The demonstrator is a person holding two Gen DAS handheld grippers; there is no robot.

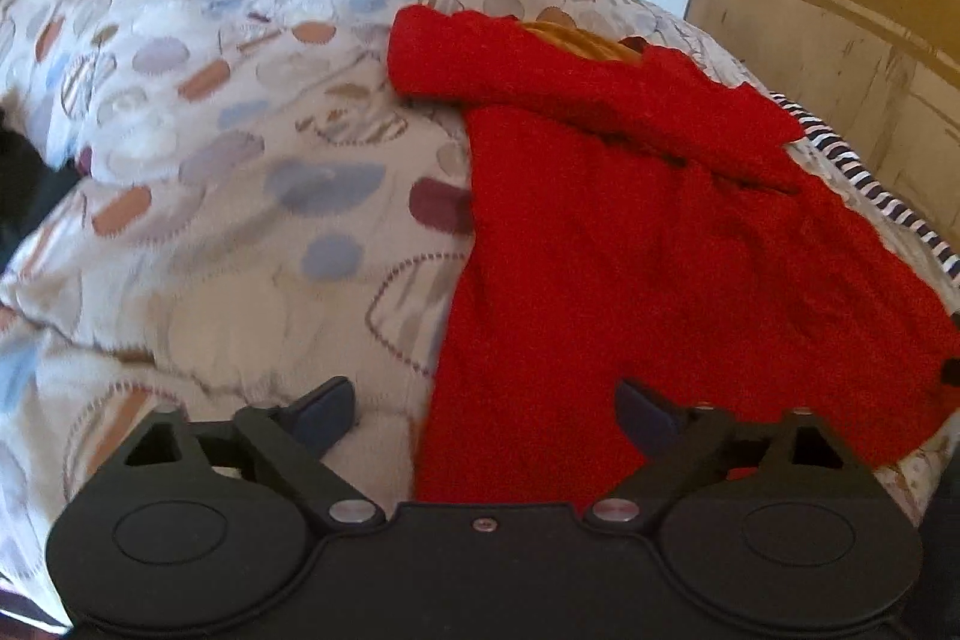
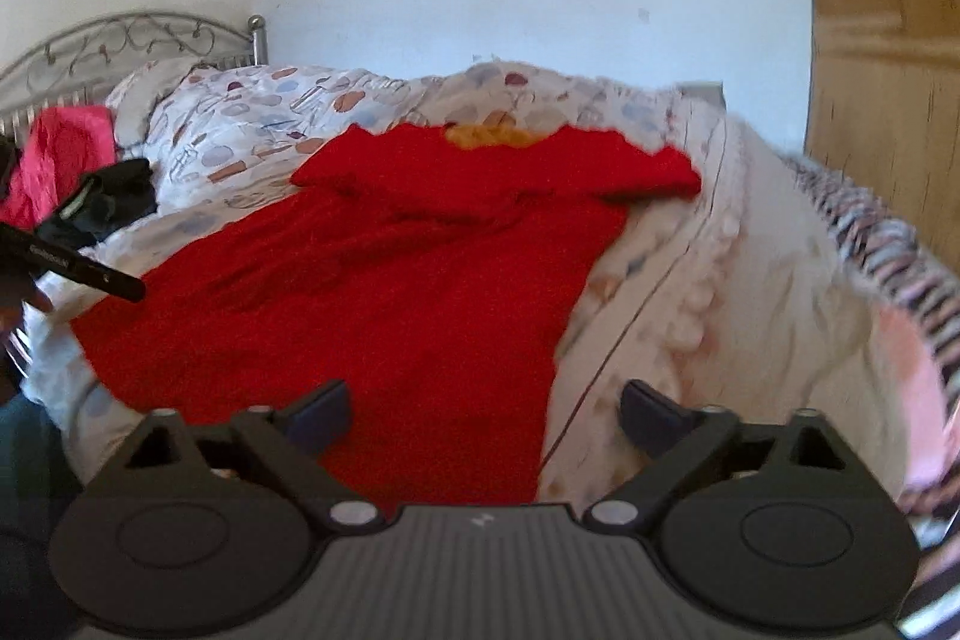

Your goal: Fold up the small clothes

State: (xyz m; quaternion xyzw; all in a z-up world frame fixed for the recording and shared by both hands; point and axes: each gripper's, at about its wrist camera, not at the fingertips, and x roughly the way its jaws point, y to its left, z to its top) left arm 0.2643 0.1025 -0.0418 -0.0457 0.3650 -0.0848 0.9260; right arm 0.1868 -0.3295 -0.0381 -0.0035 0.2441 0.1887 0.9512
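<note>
Left wrist | left claw (image 1: 486, 409) spread over red garment (image 1: 630, 232) edge | right claw (image 2: 486, 409) spread (likewise)

Both wrist views look low across the bed (image 1: 210, 232), seemingly from its foot edge, sharing the red garment (image 2: 384, 292).

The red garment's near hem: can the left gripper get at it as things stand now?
Probably yes. The left gripper is open, with the near edge of the red garment lying flat on the patterned duvet just ahead of its fingers. Nothing lies between them.
</note>
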